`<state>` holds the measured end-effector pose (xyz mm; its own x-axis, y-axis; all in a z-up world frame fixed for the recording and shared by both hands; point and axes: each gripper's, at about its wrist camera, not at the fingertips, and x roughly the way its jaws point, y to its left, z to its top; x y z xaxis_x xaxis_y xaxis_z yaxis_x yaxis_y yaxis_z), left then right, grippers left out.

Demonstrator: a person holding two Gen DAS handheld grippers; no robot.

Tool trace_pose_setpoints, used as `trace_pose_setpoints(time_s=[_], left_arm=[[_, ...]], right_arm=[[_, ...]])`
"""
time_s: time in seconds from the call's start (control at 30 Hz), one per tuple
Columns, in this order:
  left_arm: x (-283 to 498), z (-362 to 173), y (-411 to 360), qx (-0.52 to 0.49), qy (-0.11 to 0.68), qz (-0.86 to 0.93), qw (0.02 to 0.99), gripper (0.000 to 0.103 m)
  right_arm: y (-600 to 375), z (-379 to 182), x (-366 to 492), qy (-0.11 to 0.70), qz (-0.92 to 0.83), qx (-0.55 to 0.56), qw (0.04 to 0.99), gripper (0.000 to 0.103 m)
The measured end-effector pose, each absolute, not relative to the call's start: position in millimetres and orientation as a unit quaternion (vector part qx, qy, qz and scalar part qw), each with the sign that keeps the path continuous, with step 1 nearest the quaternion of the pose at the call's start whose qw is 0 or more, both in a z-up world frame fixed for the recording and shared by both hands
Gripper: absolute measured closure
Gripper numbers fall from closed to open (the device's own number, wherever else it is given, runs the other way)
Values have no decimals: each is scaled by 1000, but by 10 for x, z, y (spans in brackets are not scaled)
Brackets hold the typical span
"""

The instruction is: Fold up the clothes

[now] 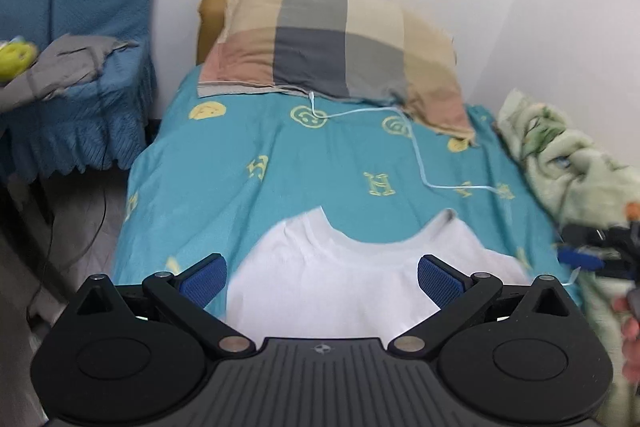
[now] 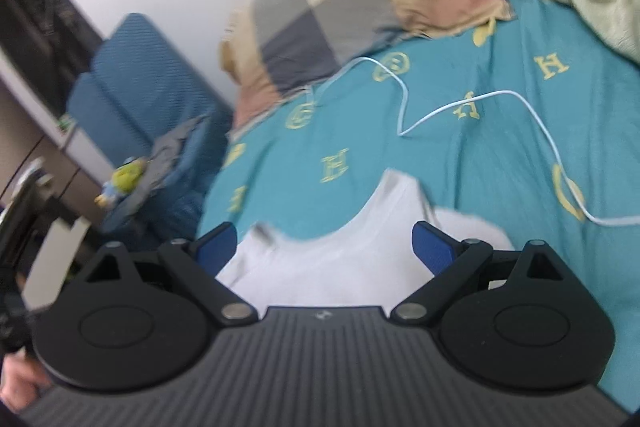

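The white cotton T-shirt [image 1: 360, 291] lay flat on the bed's teal sheet printed with yellow letters and faces [image 1: 248, 195], its round neckline toward the pillow, in the lower middle of both views. The left tongs [image 1: 322, 279] stood wide apart with the shirt below and between the blue pads, nothing pinched; the right tongs [image 2: 324, 247] were likewise spread wide and gripped nothing, with the collar area showing between the pads.

The likeliest trouble, as I judged it, was the thin white charging cable [image 2: 472, 103] snaking across the sheet from the pillow toward the right edge of the right wrist view. It ran near the shirt's shoulder there, and a sweep of cloth or a pad could have snagged it and dragged it into the fold. A pad closing too deep might also have caught the sheet together with the shirt.

Open room lay between the neckline and the checked beige, grey and pink pillow [image 1: 340, 39]. In the left wrist view the bed's edge dropped off at the left, so cloth pushed that way could have slid off. A crumpled pale green fleece blanket [image 1: 568, 163] crowded the right side.
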<state>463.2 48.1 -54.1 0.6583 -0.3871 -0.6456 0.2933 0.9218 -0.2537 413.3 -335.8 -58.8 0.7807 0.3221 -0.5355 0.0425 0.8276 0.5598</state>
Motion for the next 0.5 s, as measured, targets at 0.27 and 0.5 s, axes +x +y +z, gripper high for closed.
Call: trace_pose_setpoints(time_s=[0.27,0.5], left_arm=[[3164,-458,1185,-221,369,-140,892,1],[2267,-606,1481,-261,383,-86,882,1]], right_arm=[[-3340,-296,2441,313,75,274,906,7],[-3269,-257,1515,297,82,287,907,7]])
